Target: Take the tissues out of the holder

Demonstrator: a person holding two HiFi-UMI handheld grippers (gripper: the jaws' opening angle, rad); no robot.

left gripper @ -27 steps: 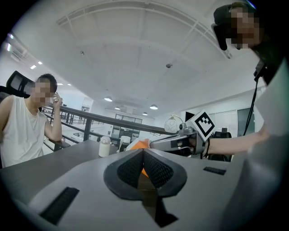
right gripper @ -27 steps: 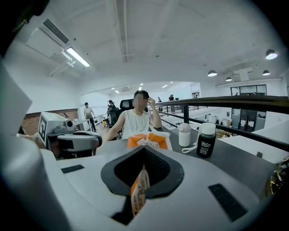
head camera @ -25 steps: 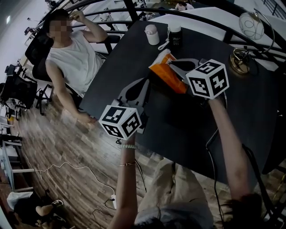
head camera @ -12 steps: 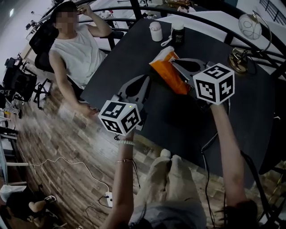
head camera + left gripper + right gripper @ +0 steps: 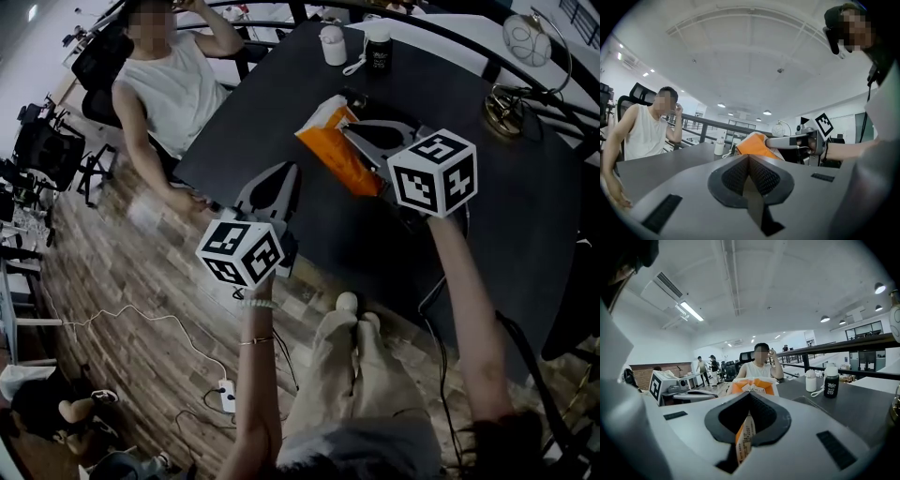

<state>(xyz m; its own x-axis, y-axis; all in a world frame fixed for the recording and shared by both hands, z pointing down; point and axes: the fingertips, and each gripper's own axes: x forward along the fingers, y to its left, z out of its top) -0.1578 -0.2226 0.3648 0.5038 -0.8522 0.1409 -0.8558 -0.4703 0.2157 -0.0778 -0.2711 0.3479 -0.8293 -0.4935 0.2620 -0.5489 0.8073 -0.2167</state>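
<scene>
Clamping one tissue pack, right claw, left claw

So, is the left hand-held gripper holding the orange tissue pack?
No, the left hand-held gripper is shut and empty; the right hand-held gripper pinches the orange tissue pack.

left claw closed, empty, right claw clamped on tissue pack

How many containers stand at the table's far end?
2: a white container and, right of it, a black white-capped bottle, both near the far edge of the dark table. Others may be hidden.
</scene>
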